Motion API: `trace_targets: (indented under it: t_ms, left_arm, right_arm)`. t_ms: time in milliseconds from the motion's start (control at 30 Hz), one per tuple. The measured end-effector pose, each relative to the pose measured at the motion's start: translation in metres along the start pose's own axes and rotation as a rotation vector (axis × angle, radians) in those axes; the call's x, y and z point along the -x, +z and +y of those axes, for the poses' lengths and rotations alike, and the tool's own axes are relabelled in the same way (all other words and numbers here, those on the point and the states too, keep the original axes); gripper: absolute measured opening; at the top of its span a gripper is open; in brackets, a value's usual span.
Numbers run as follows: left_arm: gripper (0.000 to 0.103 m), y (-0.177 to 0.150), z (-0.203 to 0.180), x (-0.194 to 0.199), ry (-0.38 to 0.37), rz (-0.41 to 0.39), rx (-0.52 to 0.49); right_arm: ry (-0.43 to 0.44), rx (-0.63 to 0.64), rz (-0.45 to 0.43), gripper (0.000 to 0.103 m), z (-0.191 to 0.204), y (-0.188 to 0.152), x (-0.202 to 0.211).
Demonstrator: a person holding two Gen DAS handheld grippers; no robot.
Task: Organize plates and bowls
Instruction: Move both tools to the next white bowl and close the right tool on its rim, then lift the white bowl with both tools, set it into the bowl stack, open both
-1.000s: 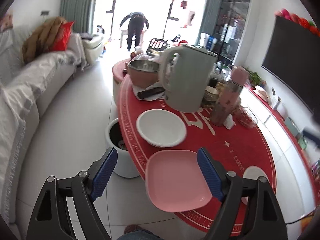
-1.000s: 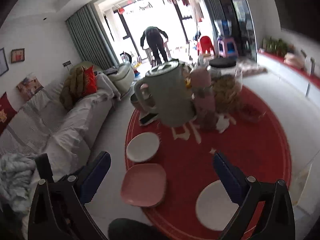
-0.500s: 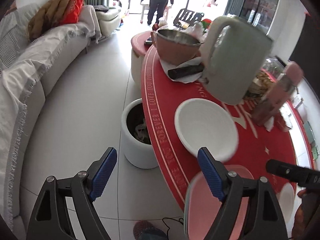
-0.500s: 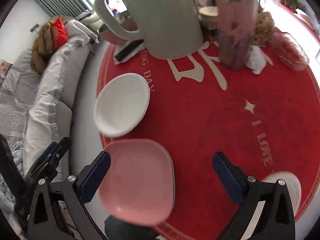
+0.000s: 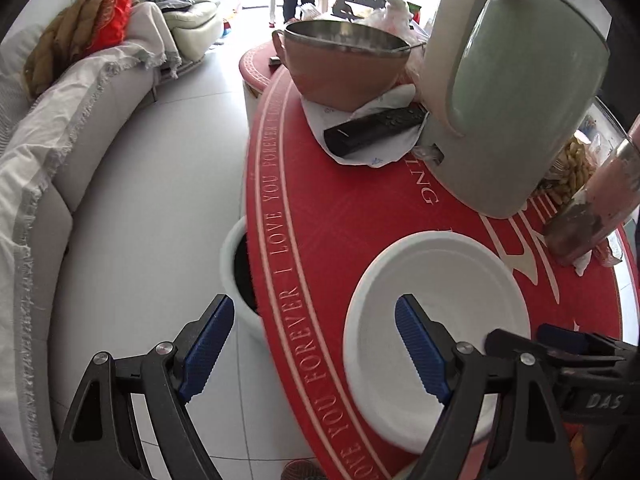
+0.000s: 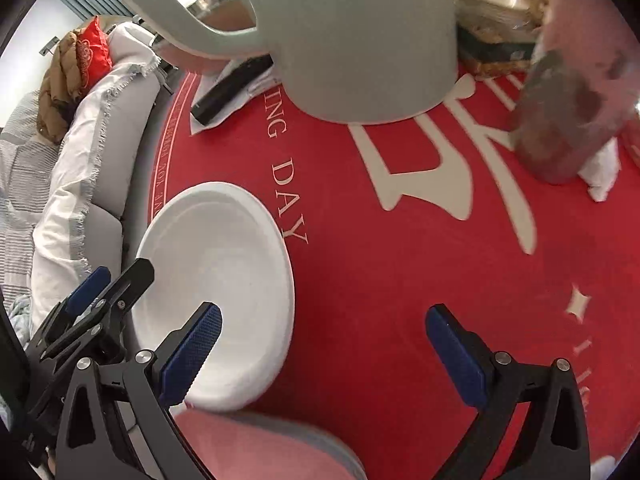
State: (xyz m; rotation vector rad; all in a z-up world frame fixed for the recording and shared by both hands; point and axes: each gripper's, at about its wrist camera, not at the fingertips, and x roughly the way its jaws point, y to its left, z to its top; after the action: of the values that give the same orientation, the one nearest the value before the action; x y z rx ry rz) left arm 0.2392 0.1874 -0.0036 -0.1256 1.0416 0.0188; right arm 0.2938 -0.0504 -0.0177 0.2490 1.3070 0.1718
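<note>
A white bowl sits near the left edge of the round red table. My left gripper is open, its jaws straddling the bowl's left rim: one finger over the floor, the other over the bowl. It shows at the bowl's left in the right wrist view. My right gripper is open and empty, straddling the bowl's right rim. It shows at lower right in the left wrist view. A pink square plate lies just below the bowl.
A large grey-green kettle stands behind the bowl. A black remote lies on paper beside a metal-lined brown bowl. A pink bottle and snacks stand to the right. A white bin and sofa are left.
Both grippers have moved forward and down from over the pink plate to the white bowl. The plate has dropped out of the left wrist view. Both stay open.
</note>
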Motion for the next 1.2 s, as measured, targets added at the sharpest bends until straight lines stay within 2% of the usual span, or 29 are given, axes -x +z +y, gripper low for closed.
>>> trace_targets:
  t_ms: [100, 167, 200, 233, 267, 300, 333, 367, 433, 533, 767, 1000, 1200]
  left_arm:
    - [0.083, 0.001, 0.003, -0.012, -0.037, 0.04, 0.02]
    - [0.064, 0.001, 0.004, -0.021, -0.054, 0.079, 0.038]
    - [0.06, 0.0, 0.004, -0.025, -0.062, 0.098, 0.042]
    - [0.055, -0.001, 0.002, -0.026, -0.06, 0.093, 0.034]
    - [0.041, -0.002, -0.002, -0.026, -0.066, 0.085, 0.01]
    - [0.037, -0.003, -0.006, -0.027, -0.084, 0.087, -0.012]
    - [0.021, -0.003, -0.012, -0.028, -0.113, 0.097, -0.028]
    - [0.021, -0.004, -0.015, -0.028, -0.137, 0.105, -0.028]
    - [0.02, -0.006, -0.018, -0.025, -0.122, 0.088, -0.029]
    - [0.02, -0.009, -0.024, -0.011, -0.103, 0.043, -0.049]
    - [0.02, -0.01, -0.033, 0.037, -0.076, -0.051, -0.05]
    - [0.02, -0.039, -0.054, 0.092, -0.06, -0.123, -0.074]
    - [0.021, -0.076, -0.093, 0.13, -0.066, -0.175, -0.125]
  right_arm:
    - [-0.027, 0.042, -0.005, 0.081, 0.009, -0.002, -0.004]
    - [-0.044, 0.073, -0.005, 0.072, 0.016, -0.003, -0.004]
    - [-0.053, 0.083, -0.011, 0.06, 0.018, -0.004, -0.004]
    - [-0.061, 0.095, -0.015, 0.053, 0.02, -0.005, -0.004]
    - [-0.064, 0.104, -0.015, 0.039, 0.022, -0.006, -0.004]
    - [-0.053, 0.11, -0.011, 0.03, 0.023, -0.006, -0.005]
    - [-0.039, 0.121, -0.004, 0.025, 0.025, -0.008, -0.006]
    - [-0.02, 0.119, 0.006, 0.017, 0.025, -0.009, -0.007]
    - [-0.029, 0.113, 0.0, 0.017, 0.024, -0.014, -0.005]
    - [0.007, 0.113, -0.007, 0.017, 0.02, -0.018, 0.001]
    - [0.053, 0.127, -0.079, 0.017, 0.022, -0.036, 0.044]
    - [0.095, 0.122, -0.144, 0.017, 0.017, -0.071, 0.09]
    - [0.119, 0.08, -0.219, 0.017, -0.008, -0.114, 0.123]
